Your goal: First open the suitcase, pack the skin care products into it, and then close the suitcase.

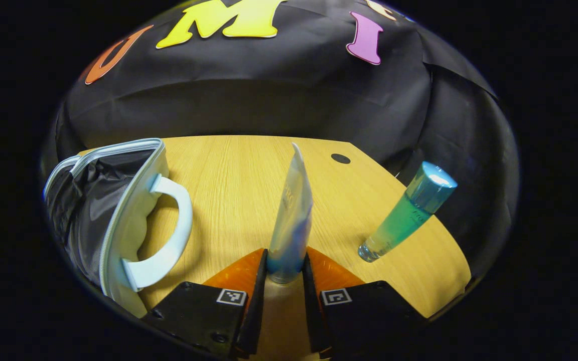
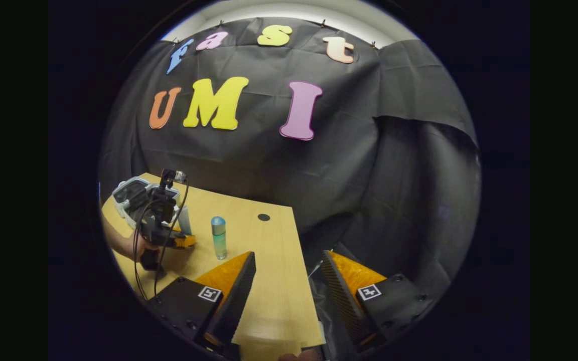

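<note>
The left tongs (image 1: 285, 271) are clenched on a tube (image 1: 293, 220), both fingers pressing its lower end from either side. The tube stands nearly upright between them, its flat crimped end pointing up and away, its rounded cap end down in the grip. Below it lies the wooden bench (image 1: 239, 180).

To the left of those tongs, the suitcase (image 1: 118, 220) lies open on the bench, a pale case with a zip running round its edge and dark lining showing inside. Its light handle (image 1: 168, 230) arches toward the tube, near it but not touching. To the right of the tongs a bottle (image 1: 407, 213) of blue-green liquid stands on the bench with its cap uppermost, apart from both the tube and the tongs. A small dark round hole (image 1: 340, 158) sits in the bench farther back.

From the right gripper view, the right tongs (image 2: 286, 281) hang released, fingers wide apart with nothing between them, over the near edge of the bench. Well off to their left a hand (image 2: 131, 245) holds the left tongs, with the suitcase just behind them and the bottle standing just to their right, between the two pairs of tongs.
</note>
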### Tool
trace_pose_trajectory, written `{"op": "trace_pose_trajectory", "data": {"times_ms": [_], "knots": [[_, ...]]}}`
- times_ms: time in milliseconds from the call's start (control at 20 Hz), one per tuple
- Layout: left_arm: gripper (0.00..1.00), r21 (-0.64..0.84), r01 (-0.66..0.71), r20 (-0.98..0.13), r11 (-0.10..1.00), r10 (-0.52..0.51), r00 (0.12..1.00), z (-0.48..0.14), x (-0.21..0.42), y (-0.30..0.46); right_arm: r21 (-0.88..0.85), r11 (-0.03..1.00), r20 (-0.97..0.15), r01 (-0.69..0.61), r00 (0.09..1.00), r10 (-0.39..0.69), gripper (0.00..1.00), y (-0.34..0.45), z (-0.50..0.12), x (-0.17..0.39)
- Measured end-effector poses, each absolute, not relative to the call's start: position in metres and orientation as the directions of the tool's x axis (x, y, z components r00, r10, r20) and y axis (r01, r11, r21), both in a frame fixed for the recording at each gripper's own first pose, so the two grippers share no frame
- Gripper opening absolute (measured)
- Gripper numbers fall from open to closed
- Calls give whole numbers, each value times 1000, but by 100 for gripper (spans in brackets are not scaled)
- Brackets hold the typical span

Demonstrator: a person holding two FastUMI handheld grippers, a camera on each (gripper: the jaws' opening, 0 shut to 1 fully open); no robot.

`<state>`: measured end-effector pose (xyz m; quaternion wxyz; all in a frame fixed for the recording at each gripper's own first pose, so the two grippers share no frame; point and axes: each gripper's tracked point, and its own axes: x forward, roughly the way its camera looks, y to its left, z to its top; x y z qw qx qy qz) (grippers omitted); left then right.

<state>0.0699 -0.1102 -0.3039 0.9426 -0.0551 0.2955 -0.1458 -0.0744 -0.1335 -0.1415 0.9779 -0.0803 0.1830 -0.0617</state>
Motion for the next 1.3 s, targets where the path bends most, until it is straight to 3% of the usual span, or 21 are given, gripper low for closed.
{"op": "trace_pose_trajectory", "data": {"times_ms": [400,800,1300], "knots": [[39,-235,241,-522,942,-331,786,-218,-1,-84,-58,997,-452,-47,892,16,80,-81,-218,-45],[39,-202,176,-525,963,-258,811,-166,-65,-42,48,995,-501,-90,860,102,80,-38,-286,18],[39,-191,13,-535,981,-115,837,-145,-109,9,98,984,-535,-147,826,177,80,8,-330,89]]}}
